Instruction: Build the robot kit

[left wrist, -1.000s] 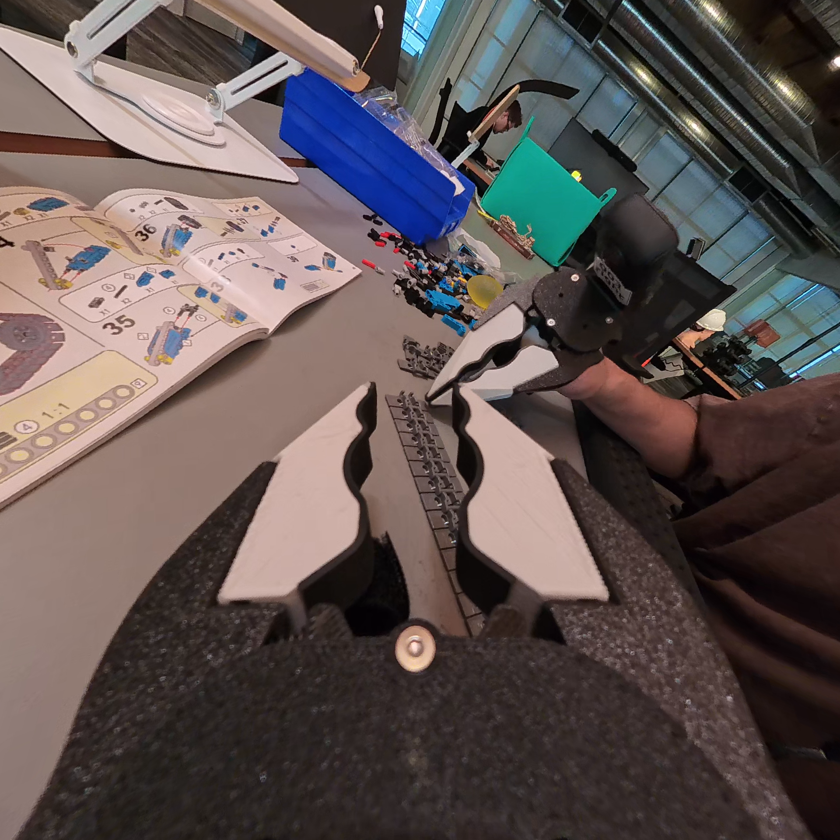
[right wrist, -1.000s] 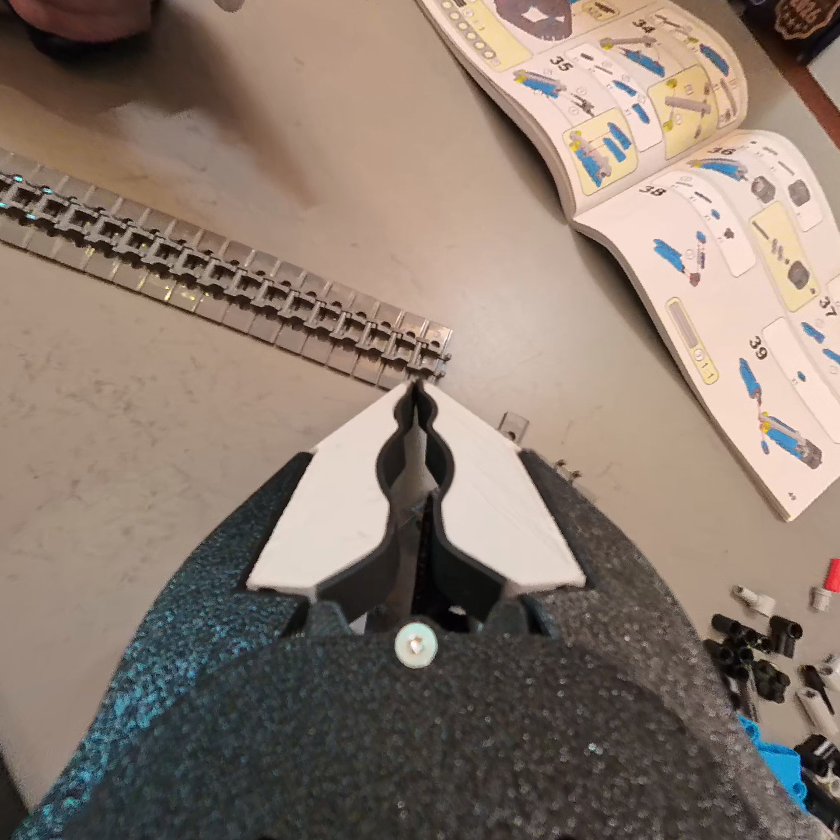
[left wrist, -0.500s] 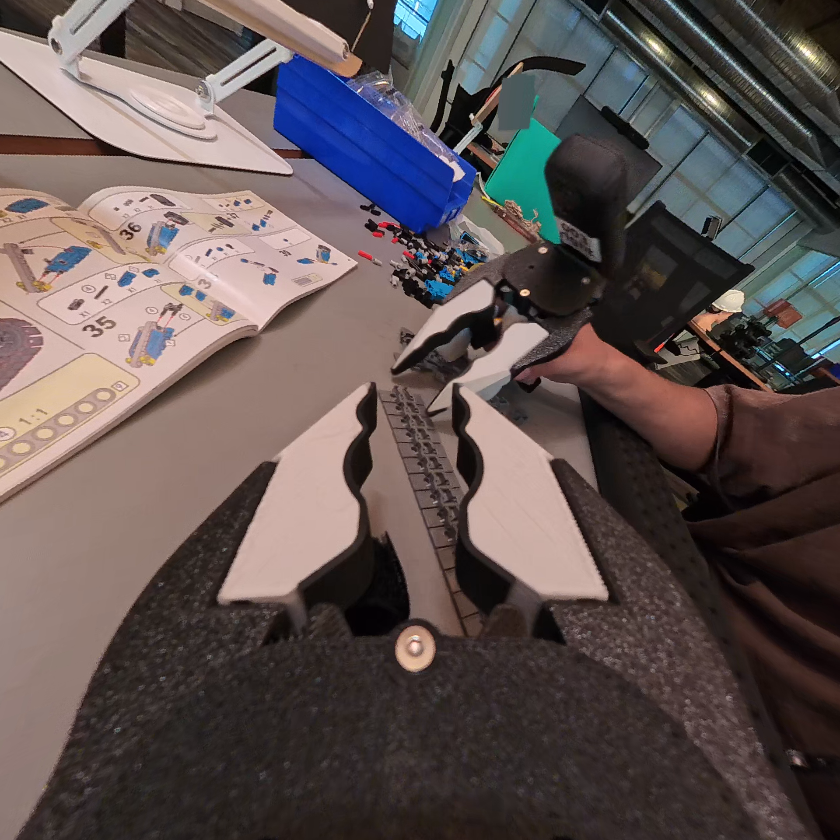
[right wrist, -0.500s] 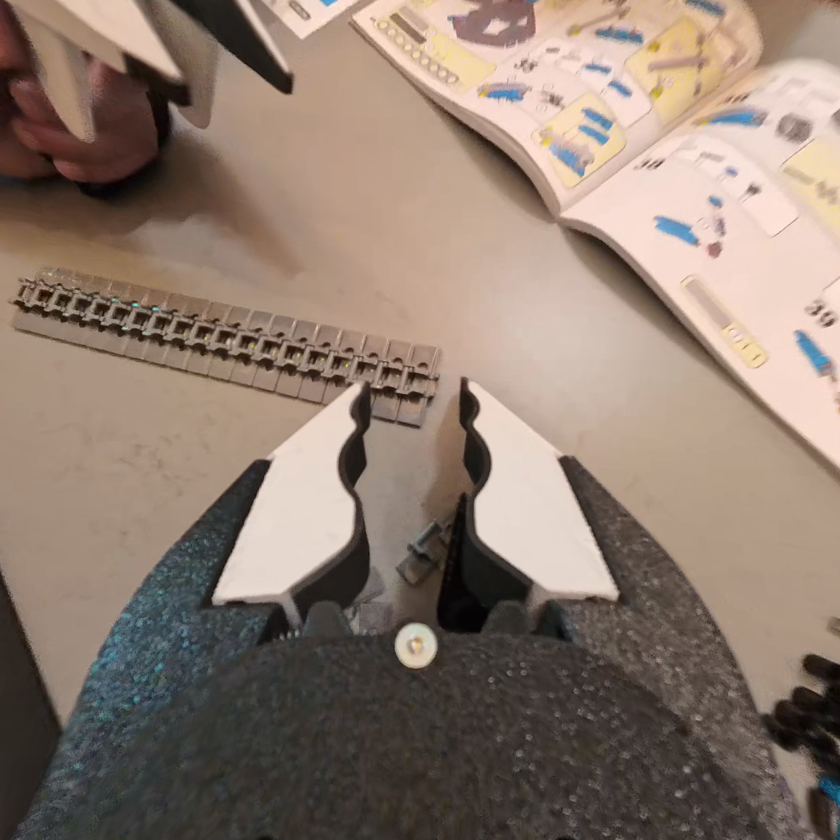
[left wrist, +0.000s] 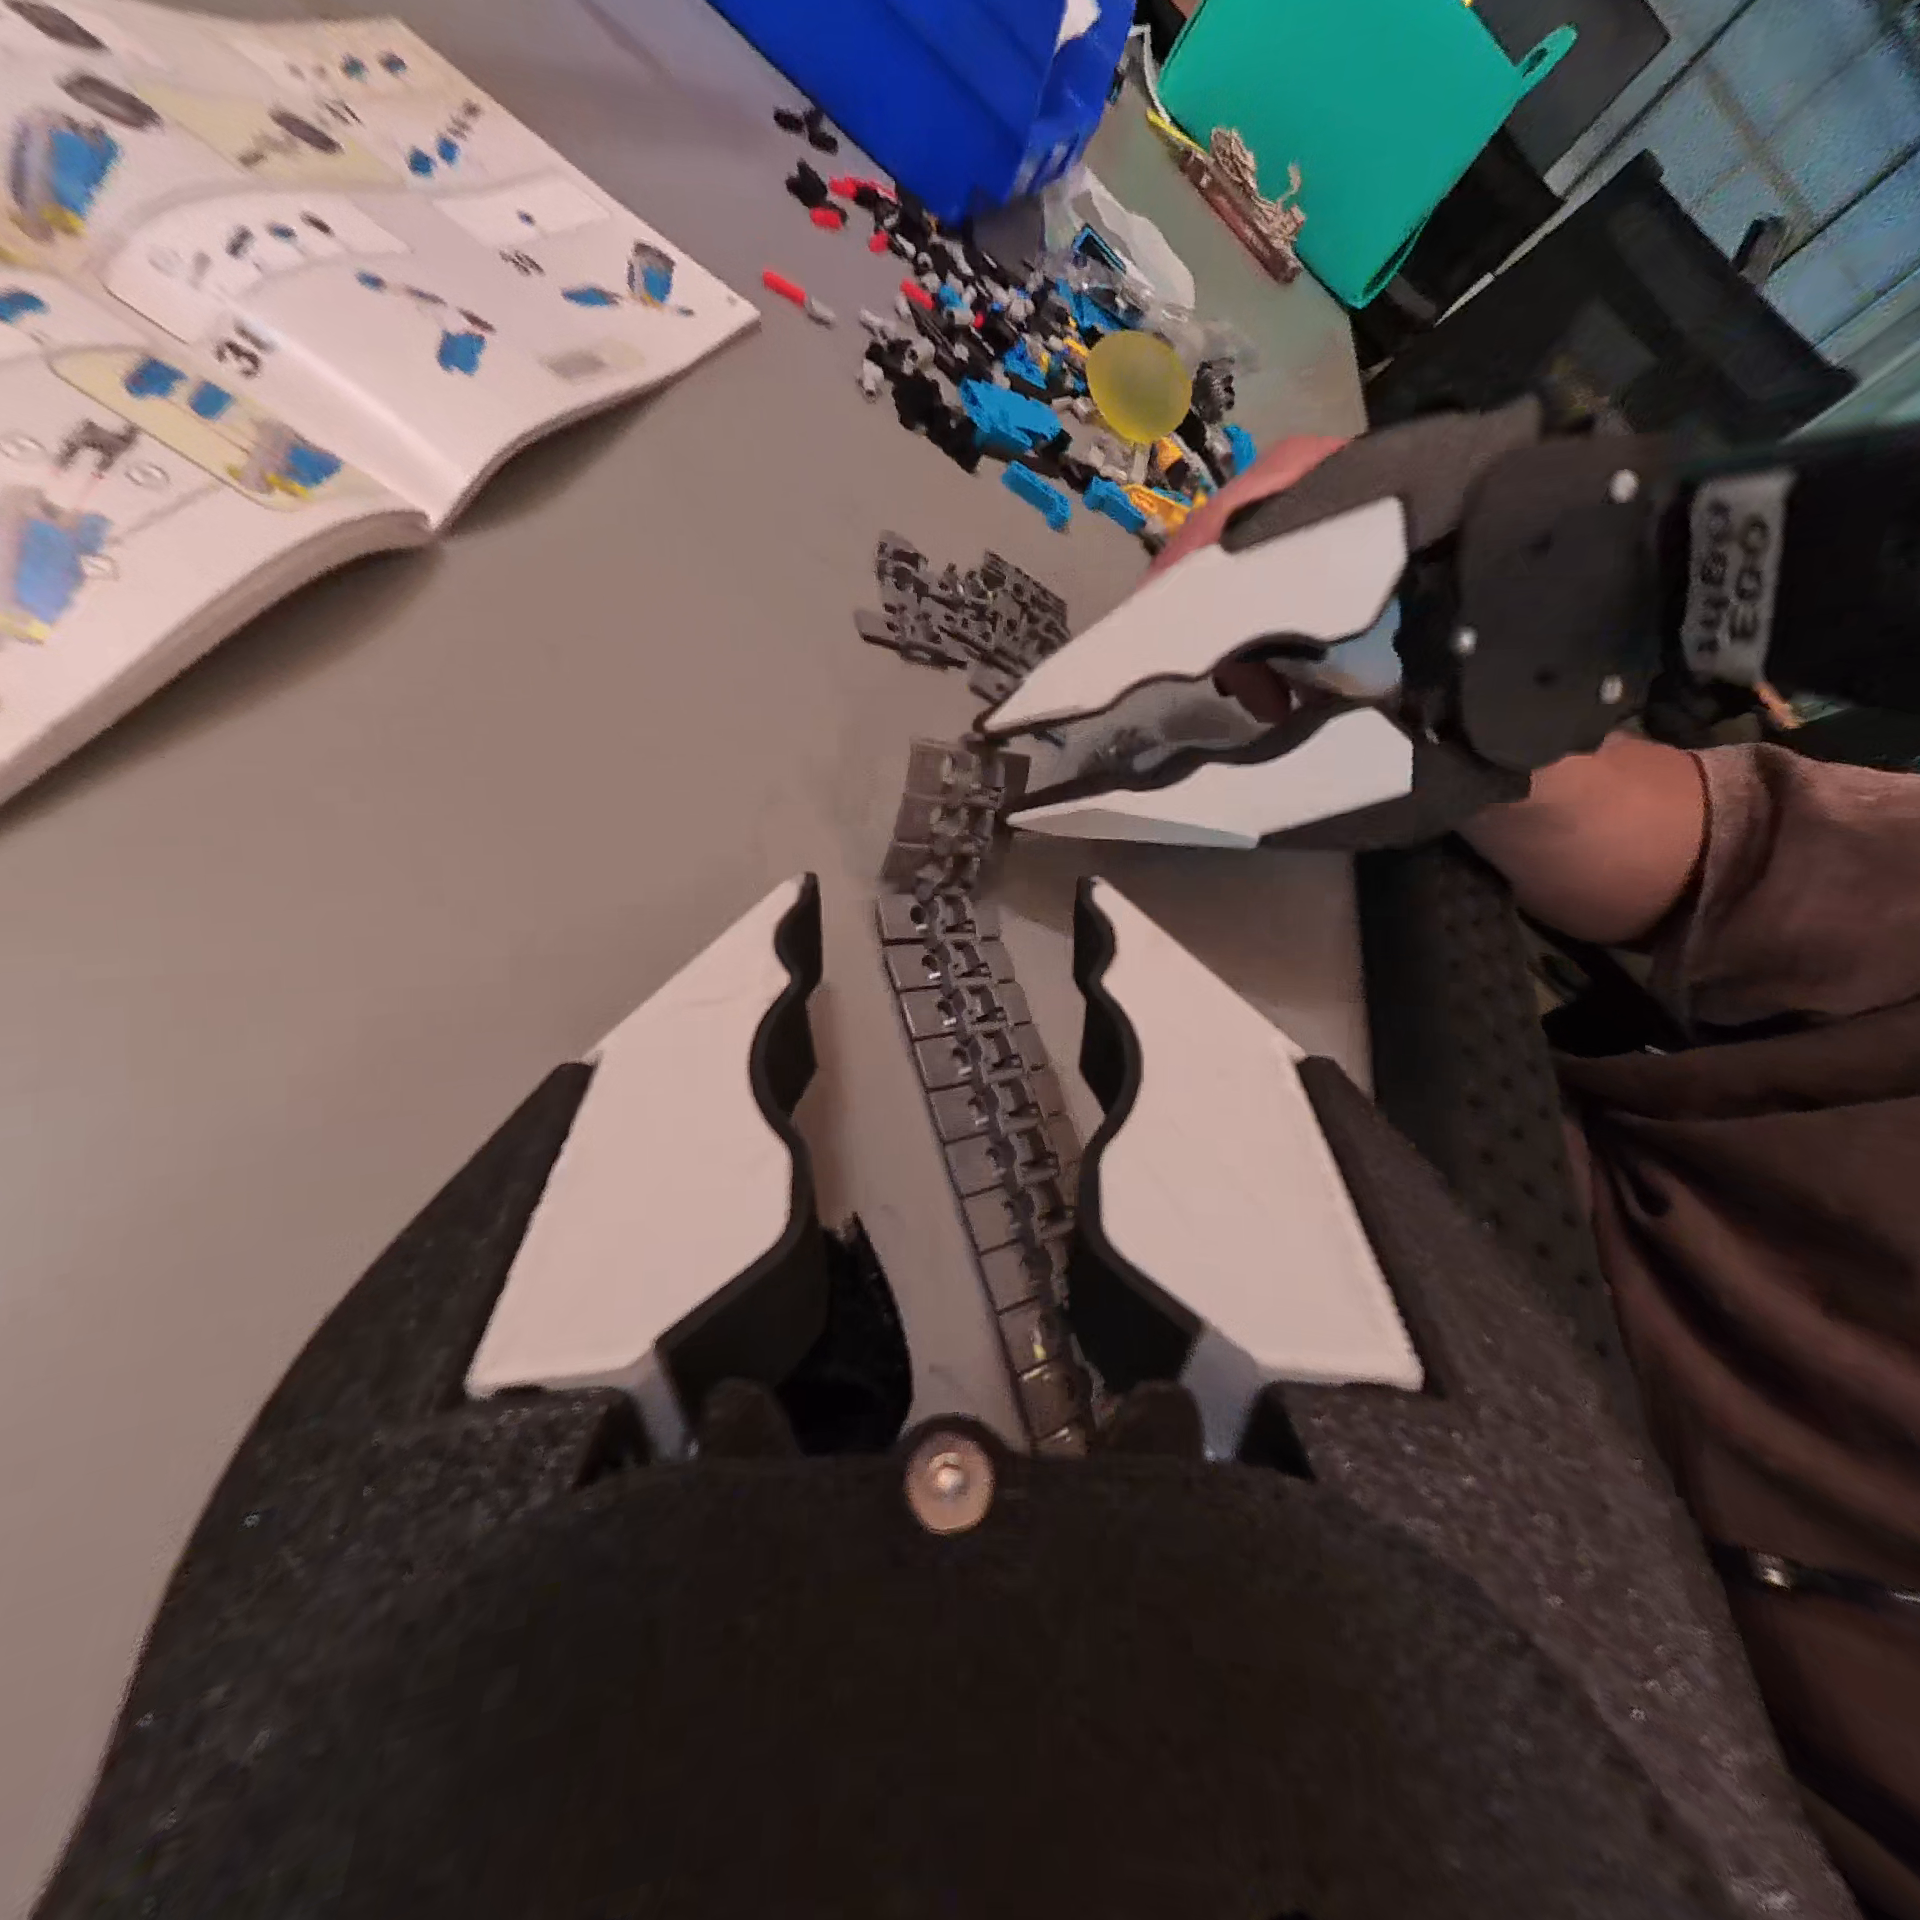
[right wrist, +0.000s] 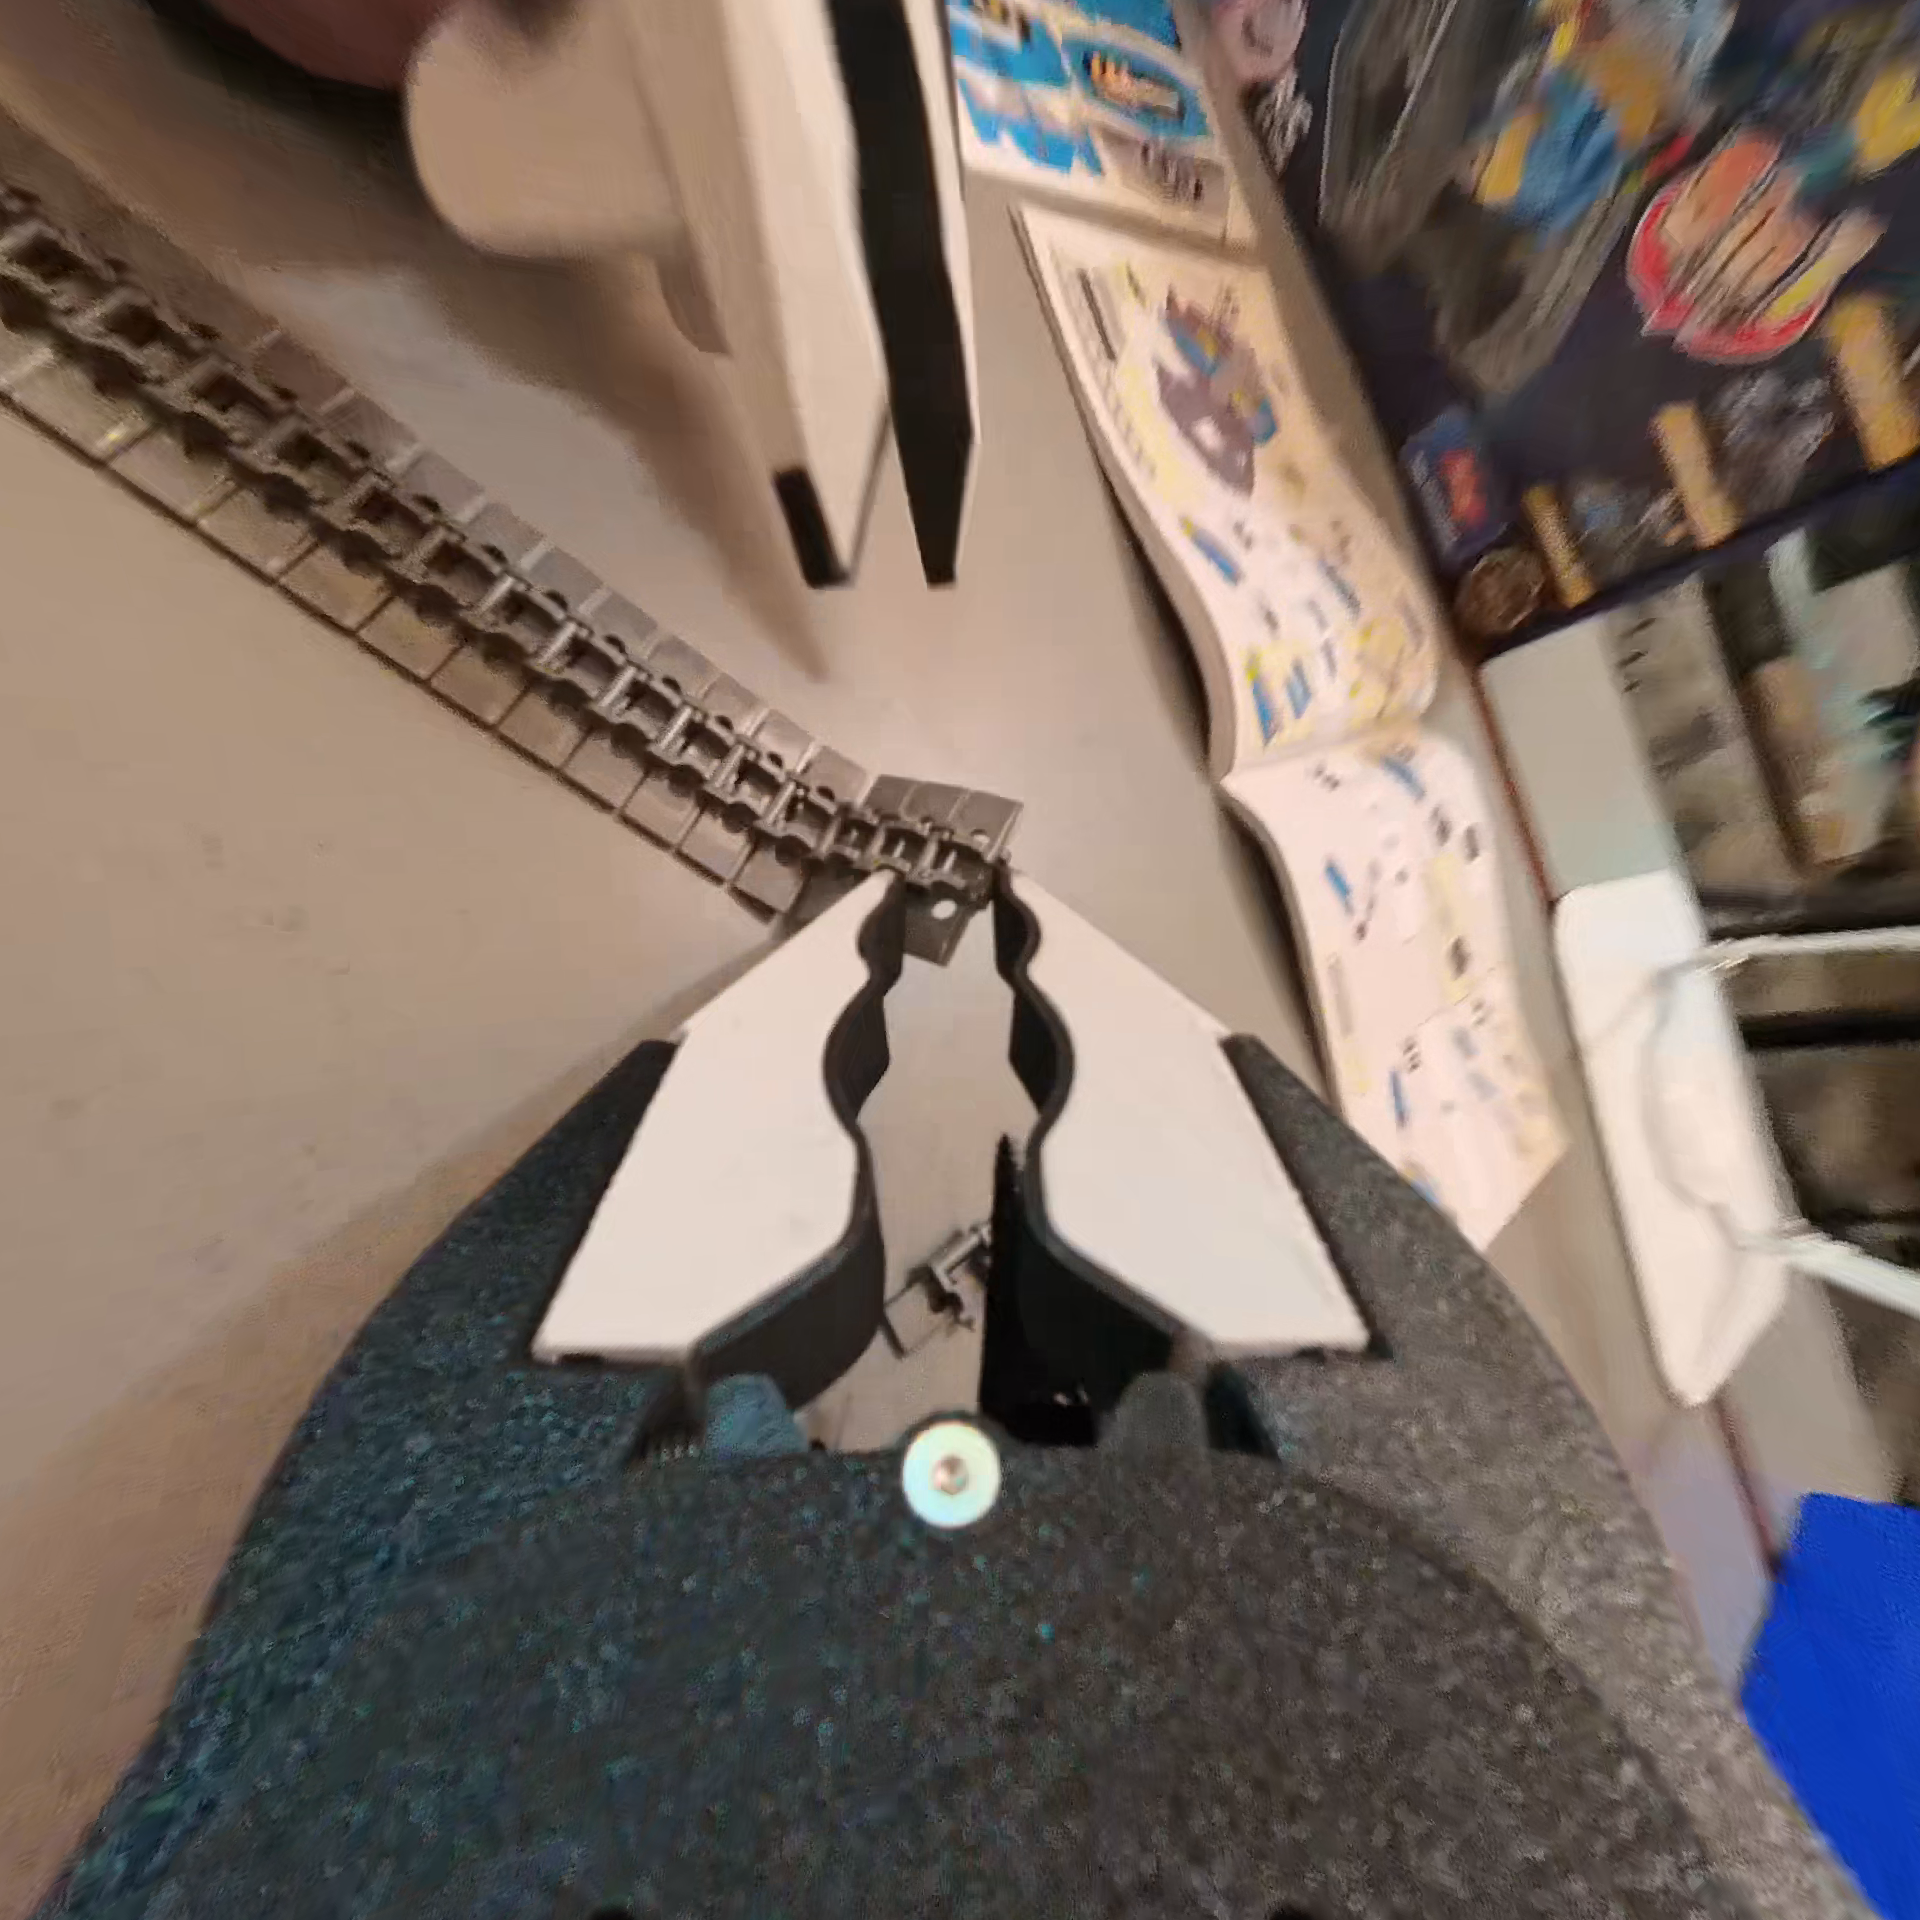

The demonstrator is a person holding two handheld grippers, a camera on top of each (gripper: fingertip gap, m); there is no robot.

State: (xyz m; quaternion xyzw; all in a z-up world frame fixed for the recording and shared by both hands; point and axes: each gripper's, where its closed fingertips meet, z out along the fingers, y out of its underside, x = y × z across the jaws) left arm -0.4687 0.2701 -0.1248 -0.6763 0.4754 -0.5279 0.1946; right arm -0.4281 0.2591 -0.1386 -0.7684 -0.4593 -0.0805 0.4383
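Grey plastic track links form a long chain [left wrist: 971, 1049] lying flat on the tabletop [left wrist: 436, 831]; the right gripper [right wrist: 943, 891] pinches its end link, jaws nearly closed. The left gripper [left wrist: 945, 904] straddles the chain with jaws open, touching nothing. More loose links [left wrist: 961, 613] lie heaped just beyond, unjoined, near an open instruction booklet [left wrist: 312, 312].

Grey table [left wrist: 312, 831] beneath; glazed windows [left wrist: 1787, 156] far behind, top right

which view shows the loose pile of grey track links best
The left wrist view: the pile of grey track links lies in the open just beyond the assembled track strip. The right wrist view shows only one loose link between its claw's fingers, not the pile.
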